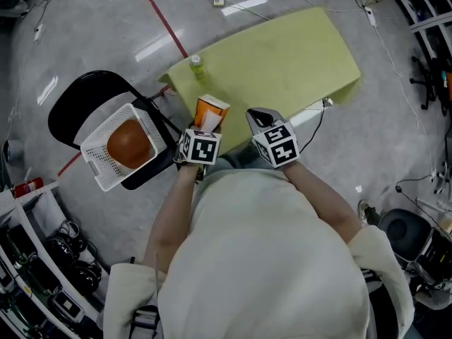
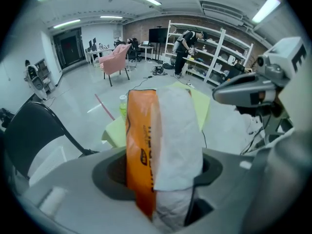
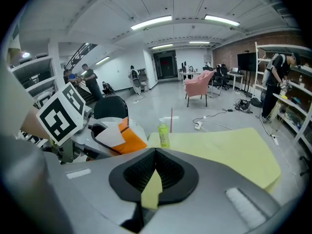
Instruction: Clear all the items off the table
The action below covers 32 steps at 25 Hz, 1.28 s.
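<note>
Right now the white basket (image 1: pixel 95 162) sits on the black chair (image 1: pixel 78 104) to the left of the desk (image 1: pixel 282 62), and it holds one round orange item (image 1: pixel 129 143) that fills much of its inside. On the desk itself, a green bottle (image 1: pixel 196 66) stands upright at the far left corner, alone on the yellow-green top. The orange-and-white packet (image 1: pixel 210 111) is off to the near left edge of the desk, close to the basket, and it is in the left hand-held gripper (image 1: pixel 208 122). The left gripper view shows it plainly: the jaws are spread around the packet (image 2: pixel 161 145) and press on it from both sides, holding it upright, with the bottle (image 2: pixel 123 105) just behind it. Over to the right hand-held gripper (image 1: pixel 260 117): clenched, jaws meeting at the tips with nothing between them, as the right gripper view confirms (image 3: pixel 155 172), only the desk (image 3: pixel 229 150) showing through the gap. From there the bottle (image 3: pixel 163 132) is ahead and the packet (image 3: pixel 124 139) is off to its left. Both forearms reach forward from the person's body, side by side, with the marker cubes close together; the left one tips steeply down, the right one less so.
</note>
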Motion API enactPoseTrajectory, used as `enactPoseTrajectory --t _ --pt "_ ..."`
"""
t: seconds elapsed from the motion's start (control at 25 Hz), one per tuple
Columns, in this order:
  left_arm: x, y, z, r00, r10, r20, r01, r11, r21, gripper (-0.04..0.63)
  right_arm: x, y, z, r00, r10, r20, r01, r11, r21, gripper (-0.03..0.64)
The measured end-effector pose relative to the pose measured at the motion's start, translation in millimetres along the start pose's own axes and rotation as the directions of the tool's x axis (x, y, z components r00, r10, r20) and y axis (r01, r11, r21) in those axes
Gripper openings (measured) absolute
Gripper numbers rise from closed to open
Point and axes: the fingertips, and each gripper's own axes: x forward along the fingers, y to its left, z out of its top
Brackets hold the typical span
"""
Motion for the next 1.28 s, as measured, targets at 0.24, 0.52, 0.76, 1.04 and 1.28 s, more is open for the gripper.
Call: enactPoseTrajectory --t 0.24,0.52,0.76,1.04,1.28 --pt "-24 40 -10 0.999 0.048 0.016 -0.047 0.996 -0.076 0.291 16 28 31 0.999 0.041 0.012 -0.040 0.998 -0.054 0.000" --pt "-43 93 -45 0.995 0.102 0.009 -0.099 0.979 -0.176 0.291 50 77 48 0.994 0.110 0.002 -0.110 0.988 -0.105 0.000" --pt "-58 134 -78 0.988 0.152 -0.005 -0.148 0.953 -0.266 0.291 73 116 57 0.986 0.169 -0.015 -0.169 0.974 -0.153 -0.001" --pt "-70 165 -109 0.981 0.192 -0.024 -0.188 0.918 -0.348 0.291 96 151 65 0.975 0.219 -0.040 -0.222 0.956 -0.190 -0.001" --pt "-79 184 -132 0.975 0.219 -0.039 -0.216 0.887 -0.408 0.291 111 177 68 0.964 0.258 -0.068 -0.267 0.938 -0.219 0.000"
